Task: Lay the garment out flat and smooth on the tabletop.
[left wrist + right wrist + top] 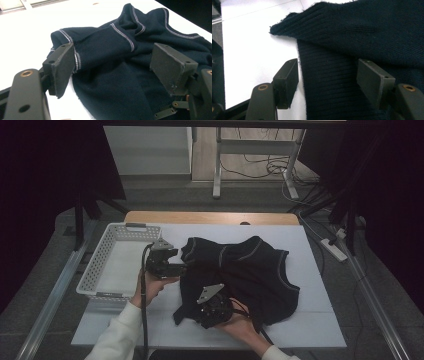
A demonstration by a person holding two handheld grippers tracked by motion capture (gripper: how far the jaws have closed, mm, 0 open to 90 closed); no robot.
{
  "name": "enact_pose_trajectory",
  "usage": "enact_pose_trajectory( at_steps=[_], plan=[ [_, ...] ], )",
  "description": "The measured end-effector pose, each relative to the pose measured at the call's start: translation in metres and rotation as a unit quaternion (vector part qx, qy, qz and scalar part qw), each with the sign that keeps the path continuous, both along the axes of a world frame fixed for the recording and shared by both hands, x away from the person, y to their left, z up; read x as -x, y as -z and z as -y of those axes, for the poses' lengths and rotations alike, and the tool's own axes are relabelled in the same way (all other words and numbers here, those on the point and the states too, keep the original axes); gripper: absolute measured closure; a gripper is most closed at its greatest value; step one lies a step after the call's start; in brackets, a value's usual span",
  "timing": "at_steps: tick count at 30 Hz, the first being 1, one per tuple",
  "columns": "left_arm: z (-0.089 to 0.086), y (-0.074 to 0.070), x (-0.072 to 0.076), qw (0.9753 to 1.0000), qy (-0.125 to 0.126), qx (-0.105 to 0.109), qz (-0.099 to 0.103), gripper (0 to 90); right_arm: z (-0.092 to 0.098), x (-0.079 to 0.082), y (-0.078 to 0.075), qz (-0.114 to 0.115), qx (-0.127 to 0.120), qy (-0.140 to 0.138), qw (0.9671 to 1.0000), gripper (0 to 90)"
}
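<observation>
A dark navy knit garment (250, 270) with pale stitched seams lies crumpled on the white table (310, 245). My left gripper (181, 269) sits at its left edge, jaws open. In the left gripper view the garment (112, 65) lies between and beyond the spread pads (61, 67), its seamed edge by the left pad. My right gripper (212, 312) rests over the garment's lower left part. The right gripper view has its jaws open astride a ribbed edge of the garment (332, 80), one pad (287, 80) over bare table, the other pad (373, 81) over the fabric.
A white perforated basket (102, 255) stands at the table's left side, beside my left hand. A wooden strip (210, 217) runs along the far table edge. Beyond it are table legs and cables on the floor. A power strip (336, 249) lies right of the table.
</observation>
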State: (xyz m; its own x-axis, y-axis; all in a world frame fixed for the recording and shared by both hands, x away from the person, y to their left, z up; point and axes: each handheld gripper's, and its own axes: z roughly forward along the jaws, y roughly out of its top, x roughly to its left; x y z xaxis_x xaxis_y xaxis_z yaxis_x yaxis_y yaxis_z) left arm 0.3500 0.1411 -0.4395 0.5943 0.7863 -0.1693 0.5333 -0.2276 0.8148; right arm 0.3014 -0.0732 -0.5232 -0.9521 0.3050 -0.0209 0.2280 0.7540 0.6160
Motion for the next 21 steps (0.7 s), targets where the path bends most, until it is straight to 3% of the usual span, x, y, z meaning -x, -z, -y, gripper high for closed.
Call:
enact_pose_trajectory(
  at_steps=[10,21],
  plan=[
    [0.0001,0.0001,0.0003,1.0000,0.000,0.000,-0.001,21.1,-0.0003,0.0006,0.0010,0.020,0.012,0.001,0.9997,43.4],
    [0.0003,0.0001,0.0006,1.0000,0.001,0.000,0.000,21.1,0.0031,0.0001,-0.0009,0.047,0.021,0.000,0.9987,78.2]
  ],
)
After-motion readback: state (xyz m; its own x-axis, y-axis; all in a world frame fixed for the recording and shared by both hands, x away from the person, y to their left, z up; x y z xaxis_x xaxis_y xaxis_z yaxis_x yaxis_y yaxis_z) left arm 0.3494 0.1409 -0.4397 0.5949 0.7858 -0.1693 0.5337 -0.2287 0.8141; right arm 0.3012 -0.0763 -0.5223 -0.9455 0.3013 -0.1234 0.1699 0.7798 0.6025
